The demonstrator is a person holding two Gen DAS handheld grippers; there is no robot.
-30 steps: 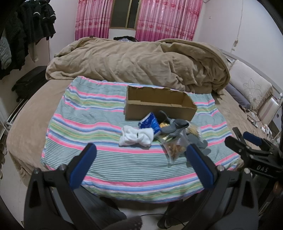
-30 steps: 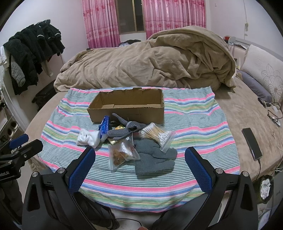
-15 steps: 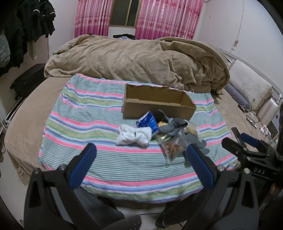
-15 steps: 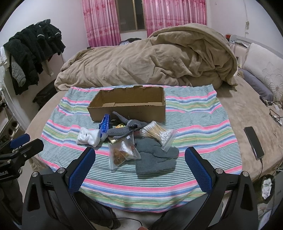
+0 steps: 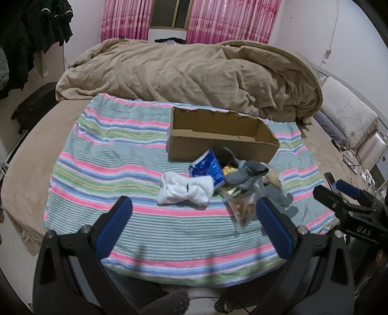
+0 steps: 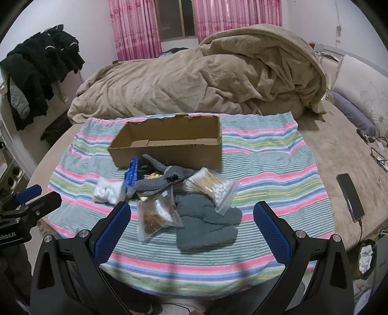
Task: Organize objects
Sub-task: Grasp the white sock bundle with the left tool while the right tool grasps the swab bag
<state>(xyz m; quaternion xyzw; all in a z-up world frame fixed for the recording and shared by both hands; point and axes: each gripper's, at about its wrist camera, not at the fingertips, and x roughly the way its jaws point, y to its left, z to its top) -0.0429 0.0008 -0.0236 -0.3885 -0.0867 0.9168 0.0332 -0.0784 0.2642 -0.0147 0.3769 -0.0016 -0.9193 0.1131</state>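
pink curtains (image 6: pixel 135 29) flank a dark window (image 6: pixel 178 20); tan duvet (image 6: pixel 198 80) heaped on bed; white walls (image 6: pixel 312 21).

It is a home bedroom: a bed (image 6: pixel 315 155) carries a rumpled tan duvet (image 6: pixel 206 80) and a pillow (image 6: pixel 363 97), pink curtains (image 6: pixel 135 29) frame a window (image 6: pixel 178 19), and dark clothes (image 6: pixel 41 72) hang by the wall.

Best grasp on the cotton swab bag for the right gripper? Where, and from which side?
Take the cotton swab bag by its flat empty corner nearest the camera, where it overhangs the grey gloves. Come from above and from the near right: that side is clear, while the grey socks crowd its left. The right gripper is open and looks wide enough.
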